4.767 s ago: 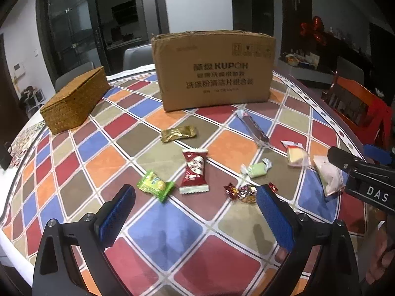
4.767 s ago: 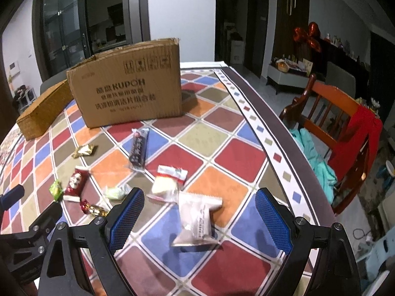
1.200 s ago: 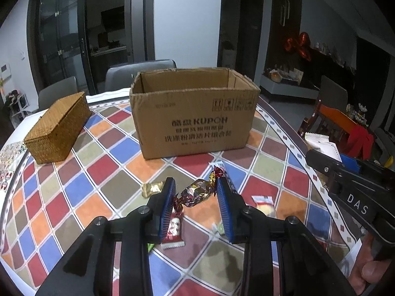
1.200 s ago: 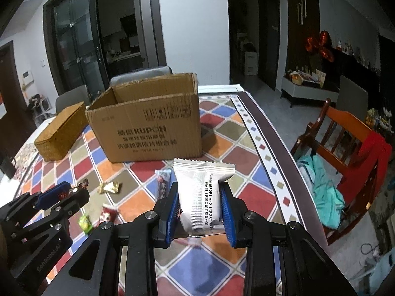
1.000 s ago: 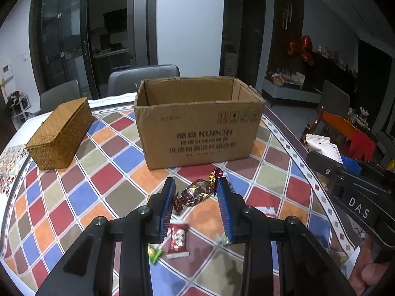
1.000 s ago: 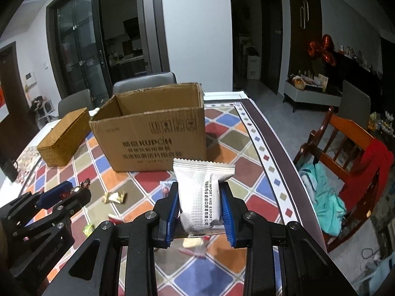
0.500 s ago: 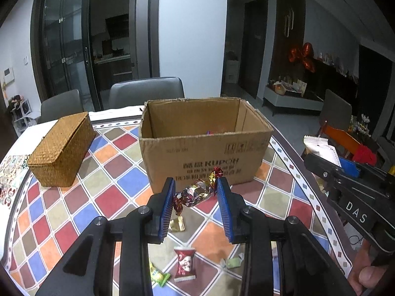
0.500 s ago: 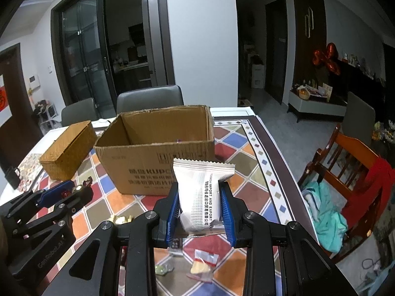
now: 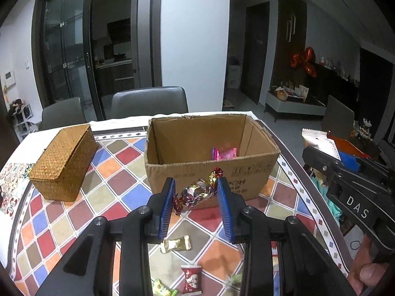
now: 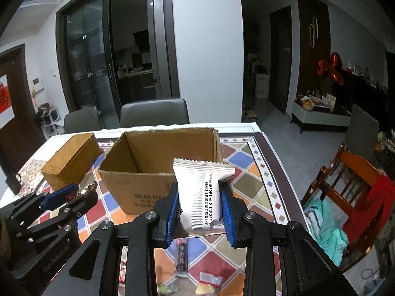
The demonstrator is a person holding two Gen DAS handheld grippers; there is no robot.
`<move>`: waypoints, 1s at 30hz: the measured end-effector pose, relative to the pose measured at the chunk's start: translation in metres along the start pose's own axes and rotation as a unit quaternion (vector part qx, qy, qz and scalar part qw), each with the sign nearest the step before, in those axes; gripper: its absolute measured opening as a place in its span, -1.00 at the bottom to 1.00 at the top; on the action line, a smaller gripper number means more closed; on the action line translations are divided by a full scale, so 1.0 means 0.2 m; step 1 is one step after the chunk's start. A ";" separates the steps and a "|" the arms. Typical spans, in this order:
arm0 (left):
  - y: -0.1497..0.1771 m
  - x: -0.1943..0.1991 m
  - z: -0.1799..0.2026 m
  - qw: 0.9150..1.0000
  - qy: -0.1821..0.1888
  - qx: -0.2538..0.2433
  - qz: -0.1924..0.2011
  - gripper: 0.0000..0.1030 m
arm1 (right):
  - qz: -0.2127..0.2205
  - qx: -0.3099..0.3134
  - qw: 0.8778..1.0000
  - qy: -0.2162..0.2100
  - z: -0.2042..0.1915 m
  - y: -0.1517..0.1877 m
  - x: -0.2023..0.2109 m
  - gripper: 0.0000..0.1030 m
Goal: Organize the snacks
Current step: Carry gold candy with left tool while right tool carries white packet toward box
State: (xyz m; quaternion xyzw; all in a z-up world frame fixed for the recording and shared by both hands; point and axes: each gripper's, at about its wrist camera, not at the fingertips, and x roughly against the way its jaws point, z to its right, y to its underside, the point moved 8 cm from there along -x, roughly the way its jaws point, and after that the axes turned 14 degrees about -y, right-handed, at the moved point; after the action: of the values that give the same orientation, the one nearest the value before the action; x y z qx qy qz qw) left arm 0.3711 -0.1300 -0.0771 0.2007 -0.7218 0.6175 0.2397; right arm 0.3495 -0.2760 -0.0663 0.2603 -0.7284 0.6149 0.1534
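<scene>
Left wrist: claw (image 9: 196, 198) grips candy (image 9: 197, 192)

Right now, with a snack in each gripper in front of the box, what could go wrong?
1. The left gripper pinches the foil candy short of the cardboard box; released here, it would likely land on the table.
2. The right gripper grips only the lower part of the white packet, so it may slip or tilt.
3. Both grippers are close together and could collide over the opening.

The left gripper (image 9: 196, 198) is clamping a foil candy (image 9: 197, 192) between its blue pads, raised above the table. The right gripper (image 10: 200, 206) is pinching a white packet (image 10: 201, 194), raised alongside.
</scene>
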 end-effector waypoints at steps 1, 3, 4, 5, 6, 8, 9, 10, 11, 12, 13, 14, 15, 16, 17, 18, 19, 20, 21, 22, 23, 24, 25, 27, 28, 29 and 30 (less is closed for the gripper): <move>-0.01 0.00 0.00 1.000 -0.001 0.000 0.002 -0.33 | 0.001 0.001 1.000 0.000 0.00 -0.01 0.00 -0.36; -0.04 -0.01 -0.01 1.000 -0.002 0.002 0.003 -0.33 | 0.002 0.001 1.000 -0.001 0.00 -0.03 -0.02 -0.36; -0.05 -0.02 -0.02 1.000 -0.001 0.003 0.003 -0.33 | 0.002 0.001 1.000 -0.001 0.00 -0.03 -0.03 -0.36; -0.06 -0.02 -0.02 1.000 0.000 0.003 0.003 -0.33 | 0.003 0.001 1.000 -0.001 0.00 -0.04 -0.04 -0.36; -0.07 -0.03 -0.02 1.000 0.000 0.002 0.004 -0.33 | 0.004 0.002 1.000 -0.001 0.00 -0.05 -0.04 -0.36; -0.09 -0.05 -0.02 1.000 0.001 0.002 0.004 -0.33 | 0.005 0.004 1.000 -0.002 0.00 -0.07 -0.06 -0.36; -0.10 -0.07 -0.02 1.000 0.002 0.001 0.004 -0.33 | 0.005 0.005 1.000 -0.003 0.00 -0.08 -0.07 -0.36; -0.11 -0.07 -0.01 1.000 0.002 0.000 0.004 -0.33 | 0.005 0.007 1.000 -0.003 0.00 -0.10 -0.08 -0.36; -0.12 -0.08 -0.01 1.000 0.002 0.000 0.004 -0.33 | 0.005 0.008 1.000 -0.003 0.00 -0.11 -0.09 -0.36; -0.13 -0.09 -0.01 1.000 0.002 0.000 0.004 -0.33 | 0.005 0.008 1.000 -0.004 0.00 -0.12 -0.10 -0.36; -0.14 -0.11 -0.01 1.000 0.002 -0.001 0.004 -0.33 | 0.005 0.008 1.000 -0.004 0.01 -0.13 -0.11 -0.36; -0.15 -0.12 -0.01 1.000 0.002 -0.003 0.005 -0.33 | 0.005 0.008 1.000 -0.005 0.01 -0.14 -0.12 -0.36; -0.17 -0.13 -0.01 1.000 0.000 -0.005 0.006 -0.33 | 0.006 0.009 1.000 -0.006 0.01 -0.15 -0.13 -0.36; -0.18 -0.15 -0.01 1.000 0.001 -0.005 0.006 -0.33 | 0.006 0.010 1.000 -0.006 0.01 -0.16 -0.14 -0.36; -0.19 -0.15 0.00 1.000 0.001 -0.004 0.005 -0.33 | 0.006 0.011 1.000 -0.007 0.02 -0.16 -0.15 -0.36; -0.20 -0.16 0.00 1.000 0.001 -0.004 0.005 -0.32 | 0.005 0.011 1.000 -0.008 0.02 -0.17 -0.17 -0.36; -0.21 -0.18 0.00 1.000 0.001 -0.004 0.005 -0.32 | 0.005 0.012 1.000 -0.009 0.02 -0.18 -0.18 -0.36; -0.22 -0.19 0.00 1.000 0.001 -0.004 0.004 -0.32 | 0.006 0.014 1.000 -0.009 0.02 -0.19 -0.19 -0.36; -0.23 -0.20 0.01 1.000 0.002 -0.004 0.004 -0.32 | 0.006 0.015 1.000 -0.009 0.02 -0.19 -0.20 -0.36; -0.23 -0.20 0.00 1.000 0.003 -0.005 0.004 -0.32 | 0.006 0.015 1.000 -0.010 0.03 -0.20 -0.21 -0.36; -0.23 -0.21 0.01 1.000 0.002 -0.006 0.004 -0.32 | 0.006 0.015 1.000 -0.010 0.02 -0.22 -0.22 -0.36; -0.24 -0.22 0.01 1.000 0.002 -0.007 0.004 -0.32 | 0.007 0.017 1.000 -0.010 0.02 -0.23 -0.23 -0.36; -0.25 -0.24 0.01 1.000 0.002 -0.006 0.004 -0.32 | 0.007 0.018 1.000 -0.010 0.02 -0.24 -0.24 -0.36; -0.27 -0.26 0.01 1.000 0.001 -0.004 0.005 -0.32 | 0.006 0.019 1.000 -0.011 0.02 -0.26 -0.27 -0.36; -0.28 -0.27 0.01 1.000 0.001 -0.004 0.005 -0.32 | 0.005 0.019 1.000 -0.011 0.02 -0.26 -0.28 -0.36; -0.29 -0.28 0.01 1.000 0.002 -0.004 0.006 -0.32 | 0.004 0.020 1.000 -0.012 0.02 -0.27 -0.29 -0.36; -0.30 -0.30 0.01 1.000 0.002 -0.003 0.007 -0.32 | 0.003 0.020 1.000 -0.012 0.02 -0.28 -0.31 -0.36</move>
State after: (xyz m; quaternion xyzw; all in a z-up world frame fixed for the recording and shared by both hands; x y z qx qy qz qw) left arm 0.4546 -0.1423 -0.0646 0.1940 -0.7247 0.6171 0.2373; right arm 0.4321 -0.2751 -0.0553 0.2687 -0.7185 0.6267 0.1373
